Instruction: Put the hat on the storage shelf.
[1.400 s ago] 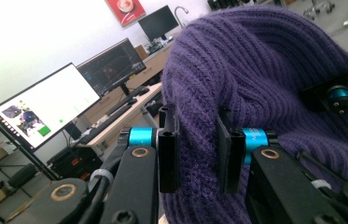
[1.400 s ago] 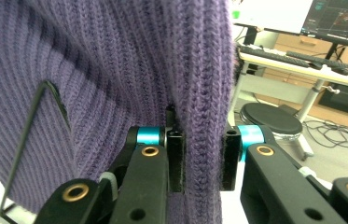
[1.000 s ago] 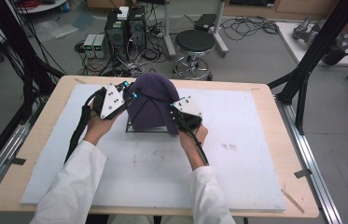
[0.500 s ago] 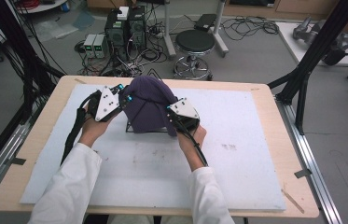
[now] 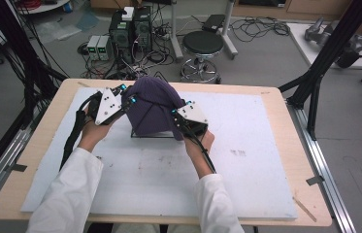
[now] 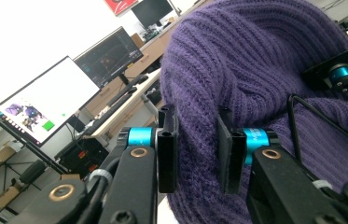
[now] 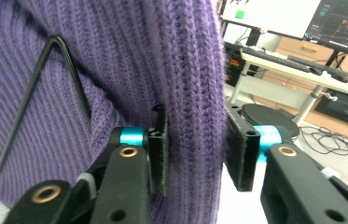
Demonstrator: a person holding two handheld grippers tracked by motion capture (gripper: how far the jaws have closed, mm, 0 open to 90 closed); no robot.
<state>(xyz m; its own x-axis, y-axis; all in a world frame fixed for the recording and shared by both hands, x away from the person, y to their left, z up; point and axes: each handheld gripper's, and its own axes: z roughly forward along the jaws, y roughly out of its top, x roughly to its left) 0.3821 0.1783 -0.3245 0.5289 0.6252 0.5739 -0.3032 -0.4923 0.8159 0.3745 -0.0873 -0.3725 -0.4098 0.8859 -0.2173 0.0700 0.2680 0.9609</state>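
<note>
while the purple knit hat [image 5: 150, 109] sits draped over a black wire stand [image 5: 139, 135] at the far middle of the white mat [image 5: 246, 184], your left gripper [image 6: 195, 154] and right gripper [image 7: 198, 149] flank it — both jaw pairs have just been opening, knit between the parted pads, unclamped.

purple knit hat [image 6: 255, 70] between the left gripper [image 6: 195, 149] jaws, just parted.

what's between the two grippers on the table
The purple knit hat, draped over a black wire stand, sits between the left gripper and right gripper; clearest in the high view. Both jaws have just been opening, knit between them.
</note>
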